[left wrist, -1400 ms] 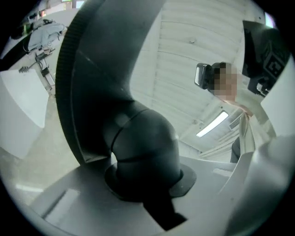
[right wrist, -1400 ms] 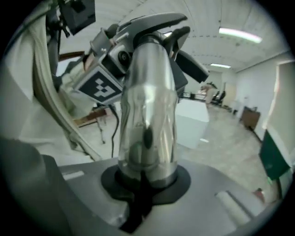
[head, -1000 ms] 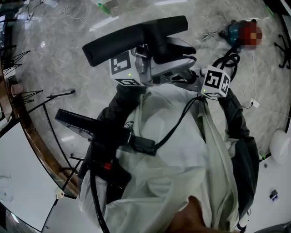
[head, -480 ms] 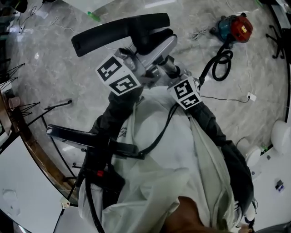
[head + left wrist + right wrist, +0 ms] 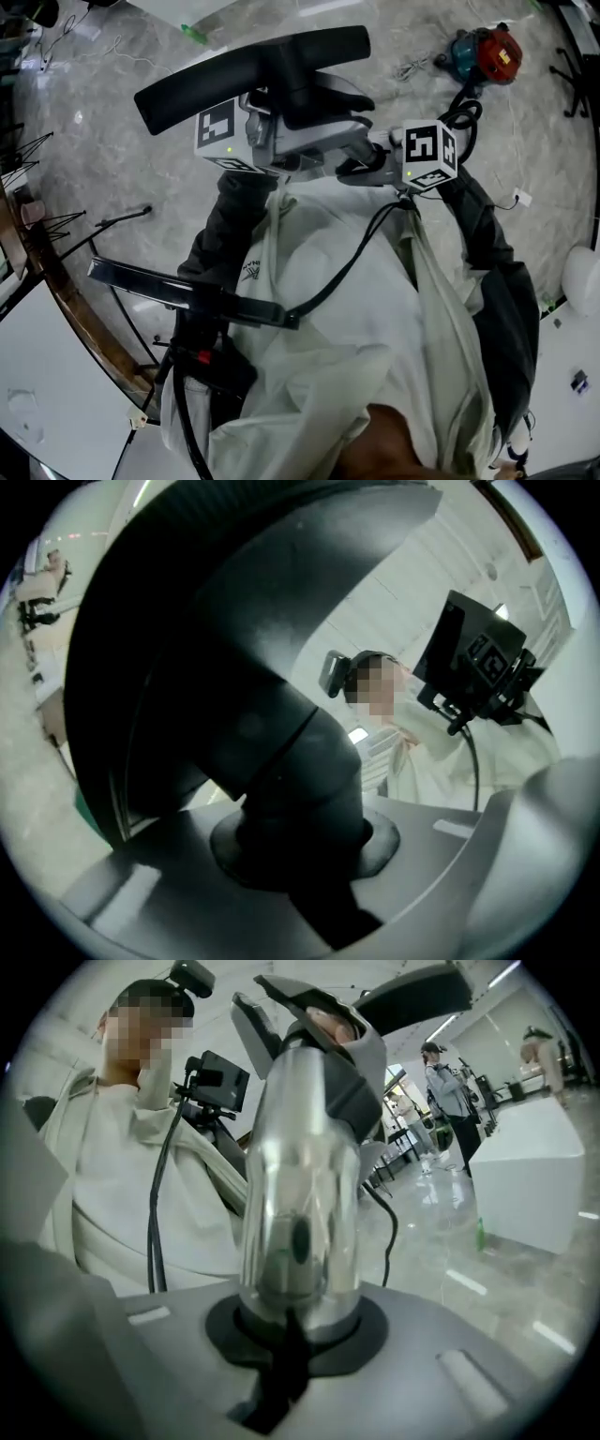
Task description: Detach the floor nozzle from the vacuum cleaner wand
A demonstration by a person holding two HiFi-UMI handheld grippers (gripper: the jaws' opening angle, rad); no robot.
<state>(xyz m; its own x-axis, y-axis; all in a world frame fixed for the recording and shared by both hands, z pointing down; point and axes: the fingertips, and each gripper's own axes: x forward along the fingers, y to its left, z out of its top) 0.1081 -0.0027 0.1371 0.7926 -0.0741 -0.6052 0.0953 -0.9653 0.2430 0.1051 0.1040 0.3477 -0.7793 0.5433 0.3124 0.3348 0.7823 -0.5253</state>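
Observation:
In the head view the black floor nozzle (image 5: 244, 70) is held up off the floor, its long head slanting up to the right. My left gripper (image 5: 305, 127) is shut on the nozzle's black neck (image 5: 291, 761), which fills the left gripper view under the broad nozzle head (image 5: 216, 602). My right gripper (image 5: 364, 157) comes in from the right. It is shut on the shiny silver wand (image 5: 300, 1194), which stands upright between its jaws. A grey collar (image 5: 352, 1063) caps the wand. I cannot tell whether wand and nozzle are still joined.
A red and teal vacuum canister (image 5: 487, 52) with a black hose (image 5: 459, 117) lies on the marble floor at the far right. Black stands (image 5: 122, 197) and a white table (image 5: 37, 375) are at the left. A black camera rig (image 5: 187, 286) hangs on my chest. People (image 5: 445, 1091) stand in the background.
Half a second ago both grippers sat closer together, lower and turned. Now they are back up and further apart, the right one out to the right, and the nozzle has swung a little left.

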